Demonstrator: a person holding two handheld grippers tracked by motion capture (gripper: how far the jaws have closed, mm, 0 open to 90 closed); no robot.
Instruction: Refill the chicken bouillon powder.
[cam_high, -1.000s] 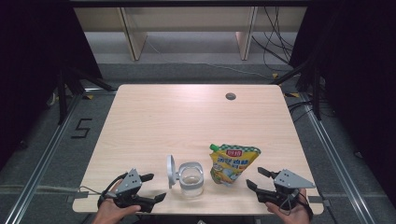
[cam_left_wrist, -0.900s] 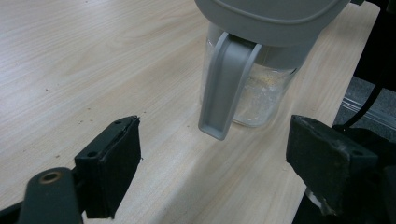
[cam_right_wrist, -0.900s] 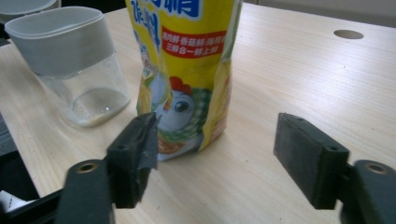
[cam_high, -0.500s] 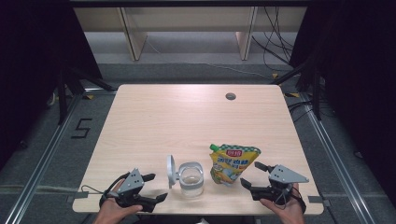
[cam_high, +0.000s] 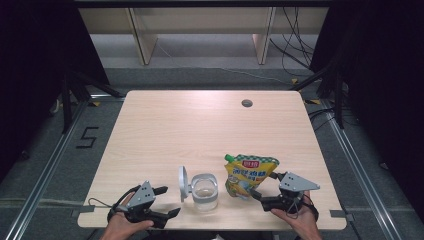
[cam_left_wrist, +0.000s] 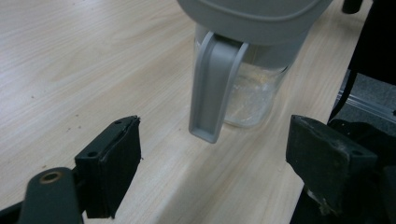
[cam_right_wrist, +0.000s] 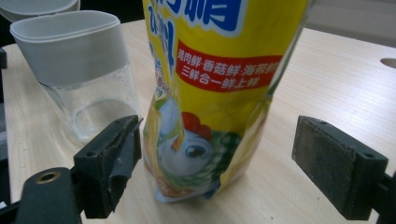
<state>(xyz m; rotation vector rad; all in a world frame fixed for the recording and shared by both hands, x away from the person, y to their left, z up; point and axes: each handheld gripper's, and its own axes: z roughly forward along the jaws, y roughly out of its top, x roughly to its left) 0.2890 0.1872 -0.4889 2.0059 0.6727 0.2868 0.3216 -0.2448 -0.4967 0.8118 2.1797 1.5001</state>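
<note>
A clear jar (cam_high: 205, 191) with a grey collar stands near the table's front edge, its grey lid (cam_high: 183, 181) flipped open to the left. Just right of it stands a yellow printed pouch (cam_high: 248, 175) with a green cap. My left gripper (cam_high: 169, 201) is open just left of the jar. In the left gripper view its jaws (cam_left_wrist: 212, 154) face the jar (cam_left_wrist: 252, 98) and the lid's grey tab (cam_left_wrist: 212, 93) with nothing between them. My right gripper (cam_high: 266, 186) has just been opening. The pouch's lower part (cam_right_wrist: 210, 93) stands between its pads (cam_right_wrist: 114, 154), untouched.
The light wooden table (cam_high: 200, 130) has a small round hole (cam_high: 246, 103) at the back right. Both hands rest at its front edge. Dark metal frame rails and cables run along both sides, and pale shelving stands behind.
My right gripper has slid left toward the pouch and its jaws have spread wider. The left gripper, the jar and the pouch have stayed where they were.
</note>
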